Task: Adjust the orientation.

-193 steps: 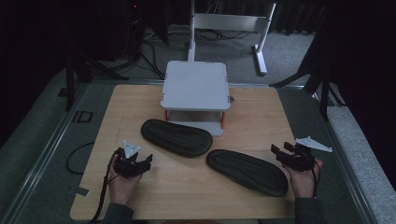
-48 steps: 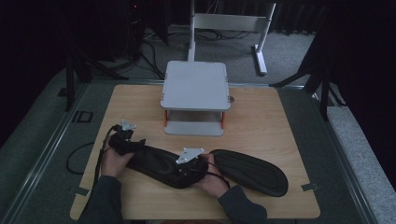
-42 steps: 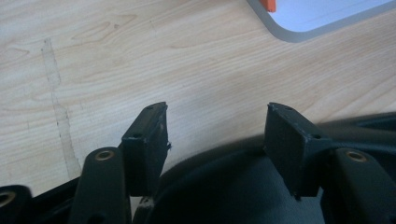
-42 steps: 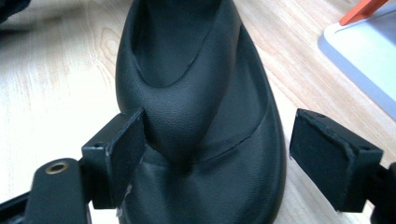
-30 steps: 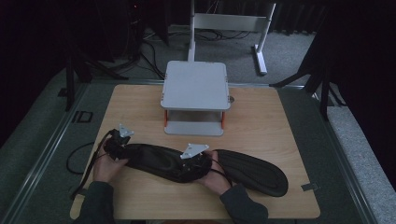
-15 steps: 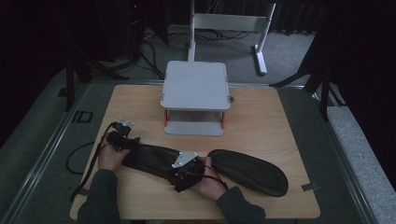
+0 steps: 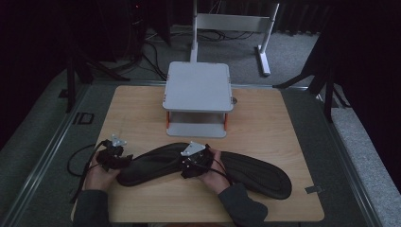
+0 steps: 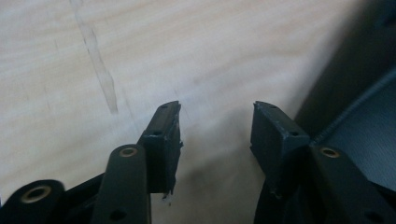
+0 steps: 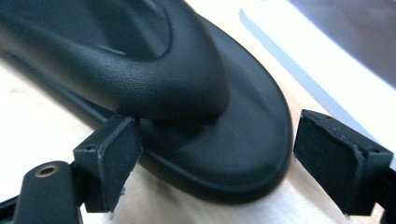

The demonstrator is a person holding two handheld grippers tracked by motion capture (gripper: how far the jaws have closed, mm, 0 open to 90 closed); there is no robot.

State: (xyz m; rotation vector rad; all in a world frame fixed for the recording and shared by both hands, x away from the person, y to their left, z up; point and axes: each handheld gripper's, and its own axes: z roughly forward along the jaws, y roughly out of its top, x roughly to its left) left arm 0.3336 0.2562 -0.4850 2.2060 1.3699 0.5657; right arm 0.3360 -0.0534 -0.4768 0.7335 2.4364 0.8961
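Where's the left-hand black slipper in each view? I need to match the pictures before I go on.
High view: the left slipper lies near the table's front edge, left of the second slipper.
Left gripper view: probably the dark shape at the right edge; too close to be sure.
Right gripper view: its rounded end sits at centre, between the open jaws of the right gripper.
Shared landmark: the light wooden tabletop.

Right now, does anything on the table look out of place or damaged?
The two black sandals are not set as a neat pair: the left sandal lies slanted, its end running into the right sandal; whether they overlap I cannot tell. A long pale streak also marks the wooden table.
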